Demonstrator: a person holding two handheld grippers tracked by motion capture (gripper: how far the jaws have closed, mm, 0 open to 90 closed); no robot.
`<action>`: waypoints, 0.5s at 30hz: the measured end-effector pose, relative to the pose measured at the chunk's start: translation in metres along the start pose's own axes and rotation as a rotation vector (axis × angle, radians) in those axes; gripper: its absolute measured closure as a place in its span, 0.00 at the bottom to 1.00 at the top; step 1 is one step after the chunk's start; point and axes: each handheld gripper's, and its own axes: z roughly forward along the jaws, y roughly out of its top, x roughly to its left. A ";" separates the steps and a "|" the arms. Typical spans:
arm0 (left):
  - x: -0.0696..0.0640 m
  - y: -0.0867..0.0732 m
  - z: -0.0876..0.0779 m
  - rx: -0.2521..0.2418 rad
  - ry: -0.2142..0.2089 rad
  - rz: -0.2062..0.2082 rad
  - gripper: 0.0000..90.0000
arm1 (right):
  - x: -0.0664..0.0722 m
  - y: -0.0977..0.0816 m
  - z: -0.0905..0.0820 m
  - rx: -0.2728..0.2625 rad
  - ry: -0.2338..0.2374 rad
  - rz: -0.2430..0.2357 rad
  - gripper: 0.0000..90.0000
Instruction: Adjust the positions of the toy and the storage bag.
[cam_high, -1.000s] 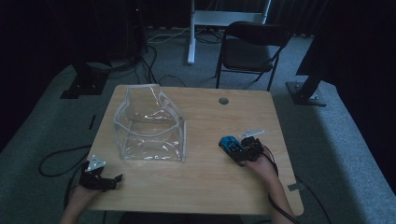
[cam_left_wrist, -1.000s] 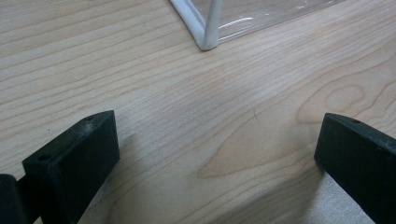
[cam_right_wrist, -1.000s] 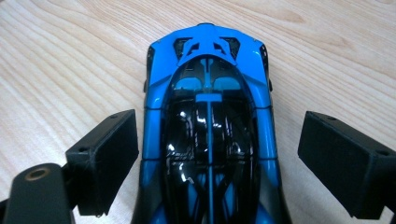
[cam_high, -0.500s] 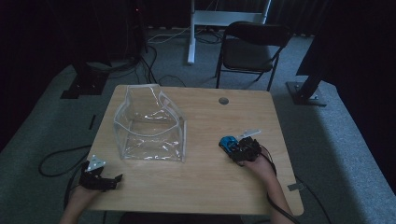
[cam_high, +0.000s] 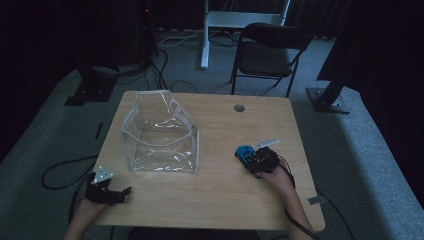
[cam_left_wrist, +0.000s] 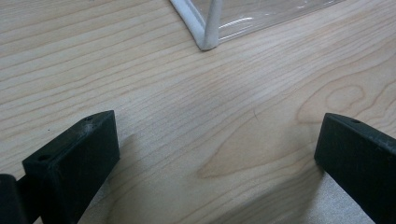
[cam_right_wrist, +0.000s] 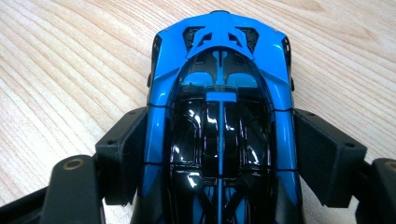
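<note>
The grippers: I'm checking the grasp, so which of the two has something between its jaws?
The right gripper: its jaws sit against both flanks of the blue toy car and have just been closing. The left gripper stands wide open over bare table.

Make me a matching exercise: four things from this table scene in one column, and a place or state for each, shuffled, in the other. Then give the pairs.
Things:
1. toy car
2. clear bag
3. left tongs
4. folding chair

Places or states:
A. standing open on the table's left half
B. on the floor beyond the table's far edge
C. between the jaws of the right tongs, which press on its sides
D. jaws wide apart over bare wood, holding nothing

Pairs: 1-C, 2-A, 3-D, 4-B
</note>
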 end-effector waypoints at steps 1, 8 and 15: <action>0.000 0.000 0.000 0.000 0.000 0.000 0.00 | 0.000 0.000 0.000 0.000 -0.002 0.001 0.28; 0.000 0.000 0.000 0.000 0.000 -0.001 0.00 | 0.001 -0.001 -0.001 -0.010 0.004 0.023 0.28; 0.000 0.000 0.000 0.000 0.000 -0.001 0.00 | -0.001 -0.002 -0.005 -0.018 0.011 0.030 0.28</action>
